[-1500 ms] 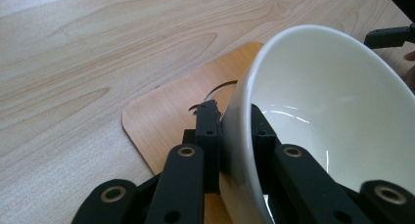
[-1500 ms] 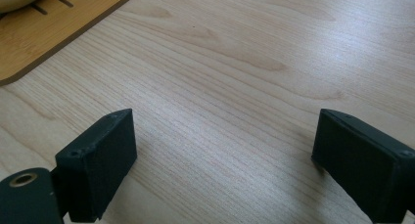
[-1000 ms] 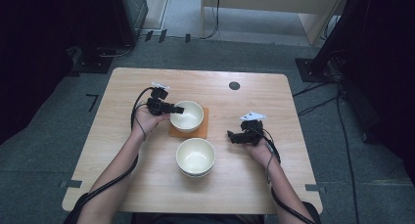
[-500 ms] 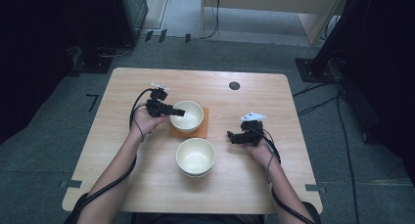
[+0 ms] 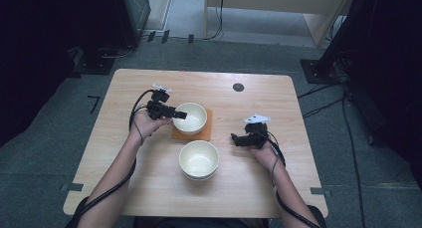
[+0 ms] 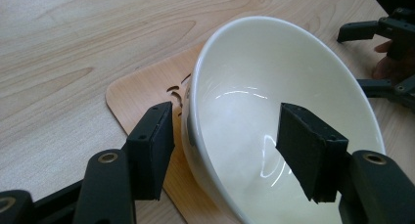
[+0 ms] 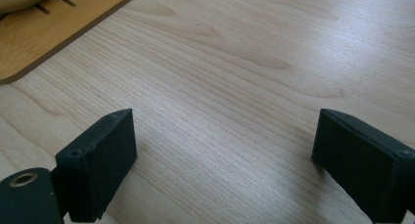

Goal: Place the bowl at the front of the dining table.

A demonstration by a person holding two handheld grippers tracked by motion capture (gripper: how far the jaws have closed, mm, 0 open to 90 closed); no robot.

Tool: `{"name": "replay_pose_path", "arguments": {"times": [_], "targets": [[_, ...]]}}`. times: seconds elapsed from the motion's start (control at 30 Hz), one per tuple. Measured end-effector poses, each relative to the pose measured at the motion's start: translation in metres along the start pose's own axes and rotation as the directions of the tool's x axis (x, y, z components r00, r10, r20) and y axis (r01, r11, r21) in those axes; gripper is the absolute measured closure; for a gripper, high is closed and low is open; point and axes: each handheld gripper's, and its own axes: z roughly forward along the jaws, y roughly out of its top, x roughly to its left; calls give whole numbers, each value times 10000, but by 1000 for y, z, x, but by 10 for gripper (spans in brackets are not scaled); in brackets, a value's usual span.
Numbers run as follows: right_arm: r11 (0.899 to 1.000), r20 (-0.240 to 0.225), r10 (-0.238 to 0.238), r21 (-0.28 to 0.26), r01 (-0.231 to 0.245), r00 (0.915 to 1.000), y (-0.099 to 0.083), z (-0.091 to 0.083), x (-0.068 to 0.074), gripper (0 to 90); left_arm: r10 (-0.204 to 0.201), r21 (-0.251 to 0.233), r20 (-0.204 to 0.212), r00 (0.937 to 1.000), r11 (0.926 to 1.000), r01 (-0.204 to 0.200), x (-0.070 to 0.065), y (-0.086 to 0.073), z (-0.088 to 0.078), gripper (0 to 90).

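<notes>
Bowl (image 5: 192,117) sitting on a wooden mat (image 5: 204,133) as the left hand-held gripper (image 5: 178,114) is opening, its jaws straddling the rim (pads clear); the right hand-held gripper (image 5: 237,140) is hovering open over bare surface (image 5: 149,188).

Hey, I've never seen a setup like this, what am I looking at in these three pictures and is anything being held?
A person sits at a wooden table with a hand-held gripper in each hand. One picture looks down from above; the other two come from cameras on the grippers, looking along their black jaws. On the table are a cream bowl on a wooden board and a second bowl nearer the person. The left gripper straddles the rim of the bowl on the board; its jaws have just been opening and no longer pinch the rim. The right gripper stands open over bare table, holding nothing.
</notes>
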Motion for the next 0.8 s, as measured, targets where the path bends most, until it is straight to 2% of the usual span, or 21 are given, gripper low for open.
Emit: {"name": "replay_pose_path", "arguments": {"times": [0.2, 0.63, 0.73, 0.8], "targets": [[10000, -12, -9, 3, 9, 10000, 0, 0, 0, 85, 7, -27, 128, 9999, 10000, -6, -5, -1, -6, 380], [10000, -19, -3, 28, 3, 10000, -1, -1, 0, 85, 10, -136, 28, 10000, 9999, -9, -8, -6, -18, 369], [10000, -44, 1, 15, -1, 10000, -1, -1, 0, 84, 12, -136, 194, 9998, 9999, -10, -9, -8, -21, 363], [10000, -63, -17, 13, 17, 10000, -1, -1, 0, 84, 77, -124, 73, 9999, 9999, -76, -10, -10, -24, 363]]}}
